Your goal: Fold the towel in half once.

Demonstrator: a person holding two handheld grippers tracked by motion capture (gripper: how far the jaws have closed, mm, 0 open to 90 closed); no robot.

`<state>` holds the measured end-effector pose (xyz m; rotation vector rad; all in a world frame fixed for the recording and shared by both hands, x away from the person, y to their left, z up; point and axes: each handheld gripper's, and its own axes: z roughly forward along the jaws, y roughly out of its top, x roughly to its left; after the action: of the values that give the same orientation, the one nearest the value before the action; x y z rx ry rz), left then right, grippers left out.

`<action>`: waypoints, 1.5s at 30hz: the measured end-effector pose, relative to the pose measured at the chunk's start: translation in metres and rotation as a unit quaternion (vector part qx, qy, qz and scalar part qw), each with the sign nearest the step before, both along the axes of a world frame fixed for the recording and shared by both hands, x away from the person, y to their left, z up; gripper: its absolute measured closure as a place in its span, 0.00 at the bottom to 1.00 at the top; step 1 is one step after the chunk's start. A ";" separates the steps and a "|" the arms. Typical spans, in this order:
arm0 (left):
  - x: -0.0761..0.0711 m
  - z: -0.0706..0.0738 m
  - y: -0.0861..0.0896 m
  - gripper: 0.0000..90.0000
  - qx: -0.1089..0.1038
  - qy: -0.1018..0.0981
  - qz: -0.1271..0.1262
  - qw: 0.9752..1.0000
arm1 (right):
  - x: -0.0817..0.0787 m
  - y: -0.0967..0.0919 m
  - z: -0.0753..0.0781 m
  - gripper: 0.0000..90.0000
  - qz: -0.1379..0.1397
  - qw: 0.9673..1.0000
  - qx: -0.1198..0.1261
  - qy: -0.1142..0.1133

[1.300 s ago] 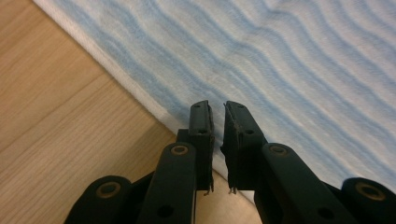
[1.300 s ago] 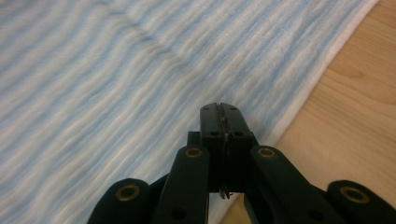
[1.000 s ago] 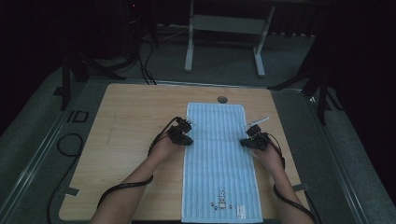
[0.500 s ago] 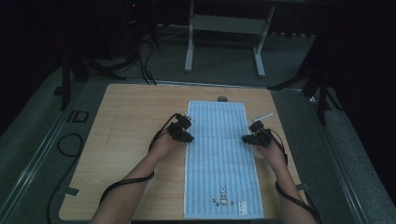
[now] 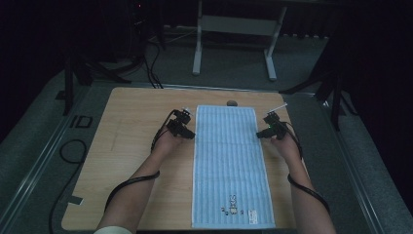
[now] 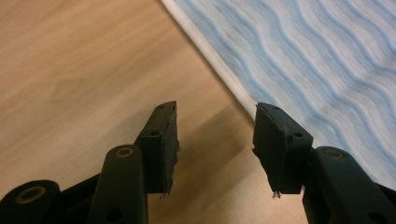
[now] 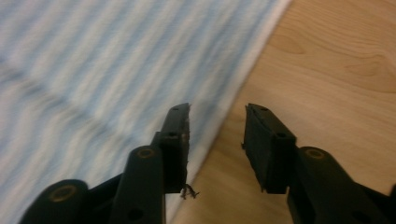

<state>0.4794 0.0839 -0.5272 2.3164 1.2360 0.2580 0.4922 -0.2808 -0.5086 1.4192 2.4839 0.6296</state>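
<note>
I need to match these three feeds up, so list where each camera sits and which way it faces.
High view: above the person's side, facing forward and down on the table; both forearms, left gripper, right gripper.
Left gripper view: on the left gripper, facing its open jaws, wood and towel edge.
Right gripper view: on the right gripper, facing open jaws astride the towel edge.
Shared: the blue striped towel.

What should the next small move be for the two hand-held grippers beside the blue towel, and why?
Probably lift both clear and draw them back along the long edges toward the near corners. The towel lies flat, spread lengthwise on the table. The left hand-held gripper and the right hand-held gripper have just been opening; each stands open with nothing between its jaws, at a towel edge.
</note>
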 end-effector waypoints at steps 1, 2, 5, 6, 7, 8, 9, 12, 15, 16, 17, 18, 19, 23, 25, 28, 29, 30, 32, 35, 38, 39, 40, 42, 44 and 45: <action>0.002 0.000 0.000 0.53 0.000 0.003 0.004 1.000 | 0.003 0.000 -0.001 0.66 -0.004 1.000 -0.005 0.001; 0.002 0.000 0.000 0.52 0.000 0.003 0.004 1.000 | 0.003 0.000 -0.001 0.66 -0.004 1.000 -0.005 0.001; 0.010 -0.001 -0.003 0.52 -0.001 0.002 0.015 1.000 | 0.016 0.000 -0.005 0.63 -0.021 1.000 -0.012 0.012; 0.011 -0.001 -0.005 0.52 0.000 0.001 0.016 1.000 | 0.019 0.000 -0.006 0.63 -0.023 1.000 -0.011 0.014; 0.013 0.000 -0.006 0.52 0.002 0.004 0.014 1.000 | 0.022 0.002 -0.006 0.63 -0.025 0.999 -0.016 0.017; 0.014 0.000 -0.008 0.52 0.002 0.002 0.015 1.000 | 0.024 0.003 -0.006 0.63 -0.023 0.999 -0.020 0.018; 0.016 0.000 -0.010 0.52 0.001 0.003 0.016 1.000 | 0.026 0.004 -0.006 0.63 -0.025 0.999 -0.020 0.020; 0.019 0.000 -0.015 0.52 0.005 0.004 0.014 1.000 | 0.031 0.010 -0.006 0.63 -0.024 0.999 -0.023 0.021; 0.022 -0.002 -0.020 0.52 0.012 0.006 0.011 1.000 | 0.035 0.016 -0.007 0.65 -0.024 0.999 -0.027 0.023; 0.023 -0.004 -0.021 0.52 0.012 0.008 0.010 1.000 | 0.036 0.018 -0.008 0.65 -0.021 0.999 -0.028 0.025; 0.023 -0.004 -0.022 0.52 0.012 0.010 0.009 1.000 | 0.037 0.021 -0.009 0.66 -0.020 0.999 -0.029 0.028; 0.024 -0.005 -0.024 0.52 0.015 0.010 0.007 1.000 | 0.037 0.022 -0.009 0.67 -0.019 0.999 -0.031 0.028; 0.024 -0.006 -0.025 0.52 0.017 0.007 0.007 1.000 | 0.038 0.023 -0.010 0.68 -0.019 0.999 -0.032 0.030; 0.025 -0.006 -0.028 0.52 0.012 0.007 0.008 1.000 | 0.040 0.025 -0.014 0.75 -0.019 0.998 -0.035 0.041; 0.023 -0.007 -0.031 0.55 0.014 -0.002 0.004 1.000 | 0.040 0.024 -0.014 0.82 -0.024 0.998 -0.029 0.042; 0.021 -0.007 -0.034 0.67 0.011 -0.007 -0.005 1.000 | 0.039 0.027 -0.014 0.93 -0.018 0.999 -0.027 0.041; 0.021 -0.006 -0.035 0.72 0.010 -0.005 -0.010 1.000 | 0.039 0.028 -0.014 0.95 -0.016 0.999 -0.029 0.041; 0.020 -0.006 -0.036 0.77 0.010 -0.006 -0.015 1.000 | 0.038 0.030 -0.014 0.95 -0.014 0.999 -0.034 0.040; 0.020 -0.006 -0.035 0.82 -0.001 -0.001 -0.020 1.000 | 0.038 0.032 -0.014 0.96 -0.010 0.998 -0.041 0.037; 0.020 -0.007 -0.034 0.95 -0.014 0.006 -0.022 1.000 | 0.037 0.032 -0.013 0.96 -0.008 0.998 -0.041 0.039; 0.020 -0.006 -0.035 0.97 -0.007 0.009 -0.029 1.000 | 0.036 0.032 -0.012 0.96 -0.005 0.998 -0.041 0.039; 0.020 -0.005 -0.035 0.97 -0.008 0.008 -0.029 1.000 | 0.036 0.031 -0.011 0.96 -0.003 0.998 -0.042 0.038; 0.019 -0.003 -0.035 0.97 -0.009 0.005 -0.035 0.999 | 0.036 0.030 -0.007 0.96 -0.004 0.999 -0.038 0.034; 0.018 0.001 -0.032 0.97 -0.017 0.006 -0.034 0.999 | 0.034 0.028 -0.003 0.96 -0.005 0.999 -0.034 0.031; 0.017 0.005 -0.029 0.97 -0.022 0.000 -0.035 0.999 | 0.033 0.025 0.003 0.96 -0.006 0.999 -0.023 0.027; 0.016 0.008 -0.028 0.97 -0.027 0.001 -0.036 0.999 | 0.032 0.025 0.005 0.96 -0.006 0.999 -0.020 0.025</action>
<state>0.4956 0.0559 -0.5196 2.3098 1.1440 0.1962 0.5246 -0.2559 -0.5038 1.4505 2.5102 0.5444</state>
